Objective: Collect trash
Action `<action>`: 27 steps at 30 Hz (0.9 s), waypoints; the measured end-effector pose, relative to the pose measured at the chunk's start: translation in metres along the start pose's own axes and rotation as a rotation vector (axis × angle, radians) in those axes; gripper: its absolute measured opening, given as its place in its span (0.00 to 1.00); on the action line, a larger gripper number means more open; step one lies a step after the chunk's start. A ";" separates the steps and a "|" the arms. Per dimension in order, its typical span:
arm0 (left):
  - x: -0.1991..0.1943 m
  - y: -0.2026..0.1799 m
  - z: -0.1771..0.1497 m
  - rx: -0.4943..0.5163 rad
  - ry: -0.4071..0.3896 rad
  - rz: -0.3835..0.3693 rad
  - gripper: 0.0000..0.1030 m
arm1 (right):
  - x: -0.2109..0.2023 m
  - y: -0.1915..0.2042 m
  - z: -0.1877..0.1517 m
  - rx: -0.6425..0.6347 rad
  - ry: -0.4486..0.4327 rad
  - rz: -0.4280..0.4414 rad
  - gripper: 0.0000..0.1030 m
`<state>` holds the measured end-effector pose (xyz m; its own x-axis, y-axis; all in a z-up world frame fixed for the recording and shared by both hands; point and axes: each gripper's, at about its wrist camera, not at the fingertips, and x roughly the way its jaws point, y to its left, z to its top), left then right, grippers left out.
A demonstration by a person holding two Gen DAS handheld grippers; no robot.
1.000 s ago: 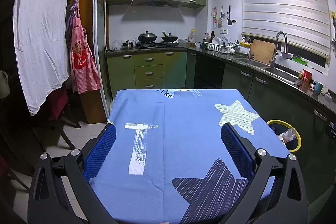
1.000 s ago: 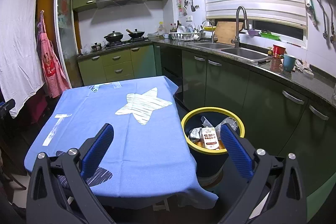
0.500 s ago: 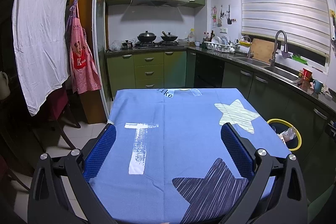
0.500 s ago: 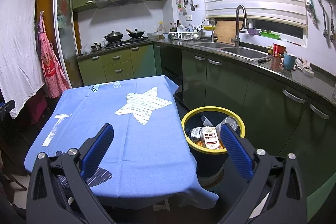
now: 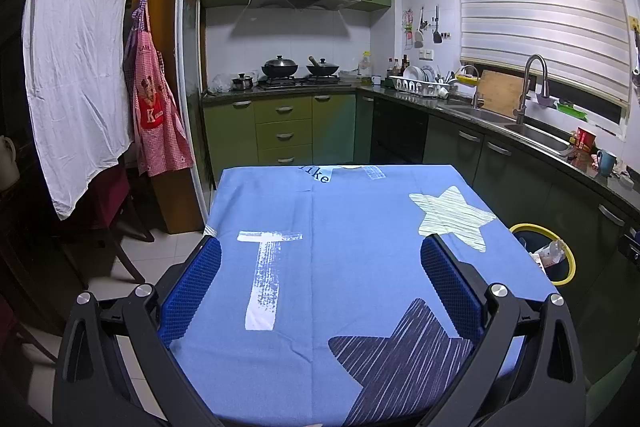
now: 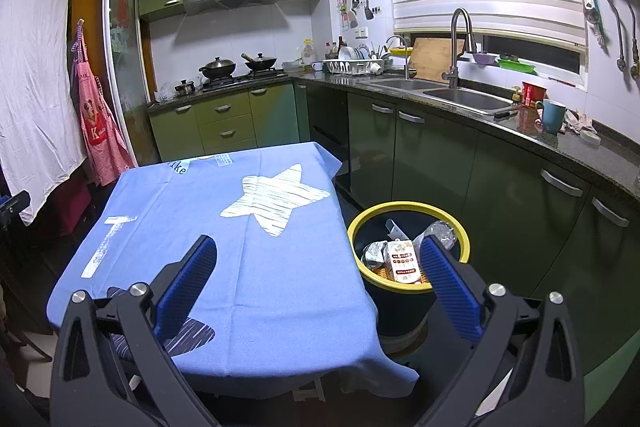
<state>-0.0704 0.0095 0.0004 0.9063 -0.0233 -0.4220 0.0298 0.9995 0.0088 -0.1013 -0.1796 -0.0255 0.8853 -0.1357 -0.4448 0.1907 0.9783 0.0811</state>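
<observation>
We hold the left claw (image 5: 320, 259) spread wide over the blue cloth (image 5: 344, 227) on the desk, gripping nothing. Our right claw (image 6: 318, 259) gapes just as wide, also bare, hanging near the desk's right edge. The trash (image 6: 404, 261) (a carton, wrappers, a crumpled bottle) sits in the yellow-rimmed bin (image 6: 408, 209) on the floor, just beside the desk and below the green cabinets (image 6: 432, 163).

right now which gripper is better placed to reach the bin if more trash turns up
Right, probably. The right gripper is open with the bin just ahead beside its right finger, the carton in plain view. The left gripper, also open, faces the table, with the bin at the far right edge.
</observation>
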 end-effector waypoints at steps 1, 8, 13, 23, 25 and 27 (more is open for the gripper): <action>0.000 0.000 0.000 0.001 0.000 0.000 0.96 | 0.000 0.000 0.000 0.000 0.000 0.000 0.94; 0.000 -0.002 -0.001 0.012 0.003 -0.004 0.96 | 0.001 0.001 0.000 -0.001 0.002 0.000 0.94; -0.001 -0.003 -0.001 0.013 0.005 -0.006 0.96 | 0.002 0.002 -0.001 -0.001 0.003 -0.001 0.94; -0.001 -0.005 -0.002 0.019 0.009 -0.011 0.96 | 0.004 0.002 -0.001 -0.001 0.004 0.000 0.94; 0.000 -0.004 -0.002 0.021 0.010 -0.013 0.96 | 0.004 0.002 -0.001 -0.001 0.005 0.000 0.94; 0.000 -0.005 -0.002 0.021 0.012 -0.015 0.96 | 0.004 0.002 -0.001 0.000 0.005 0.000 0.94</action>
<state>-0.0712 0.0048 -0.0013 0.9006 -0.0381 -0.4331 0.0524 0.9984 0.0211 -0.0974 -0.1779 -0.0281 0.8833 -0.1347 -0.4490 0.1903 0.9784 0.0809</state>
